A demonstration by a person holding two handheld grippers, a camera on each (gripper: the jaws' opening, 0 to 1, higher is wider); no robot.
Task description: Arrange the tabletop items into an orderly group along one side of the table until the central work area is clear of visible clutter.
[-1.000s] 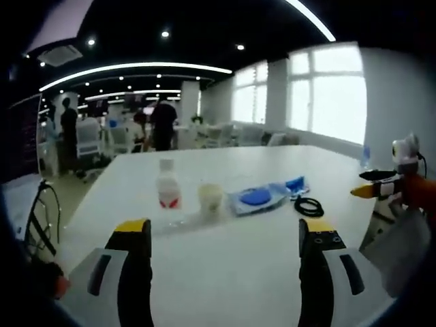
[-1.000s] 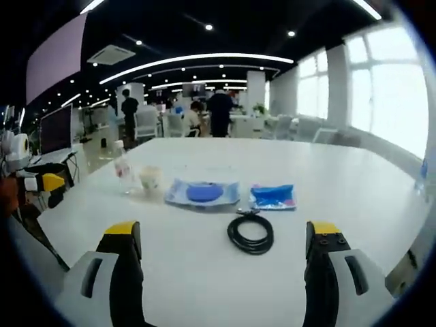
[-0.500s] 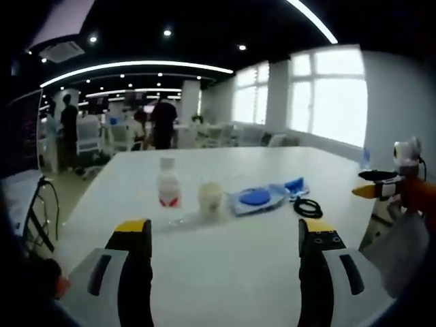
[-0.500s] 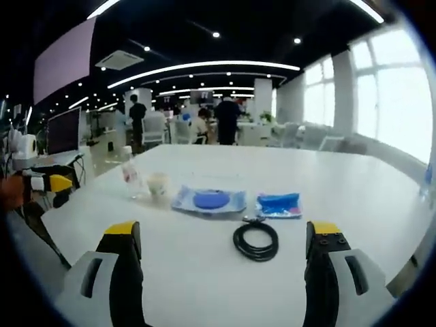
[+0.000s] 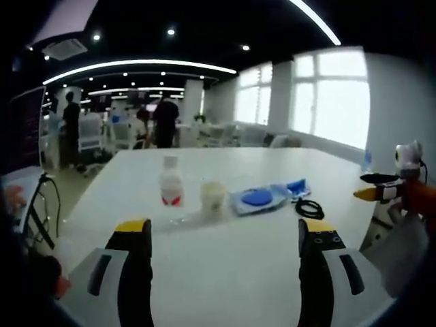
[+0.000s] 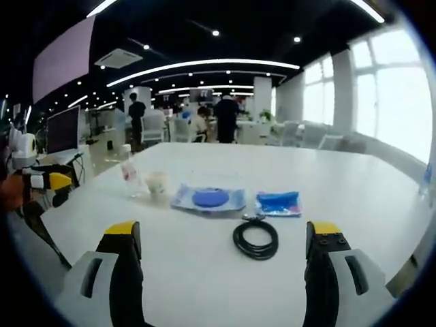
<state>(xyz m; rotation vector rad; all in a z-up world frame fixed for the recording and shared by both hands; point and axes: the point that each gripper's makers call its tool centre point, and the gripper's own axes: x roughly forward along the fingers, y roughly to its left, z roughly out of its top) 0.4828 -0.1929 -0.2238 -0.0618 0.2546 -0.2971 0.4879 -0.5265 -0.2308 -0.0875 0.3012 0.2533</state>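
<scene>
From my seat, the label on the bottle (image 5: 170,189) is only a red smear, unreadable. What sits inside the clear packet (image 6: 208,198) is a blurred blue disc I cannot identify, and the blue pouch (image 6: 278,203) shows no legible print. The other hand-held gripper (image 5: 394,191) is cut off at the edge. The cup (image 5: 212,199) contents are hidden.
</scene>
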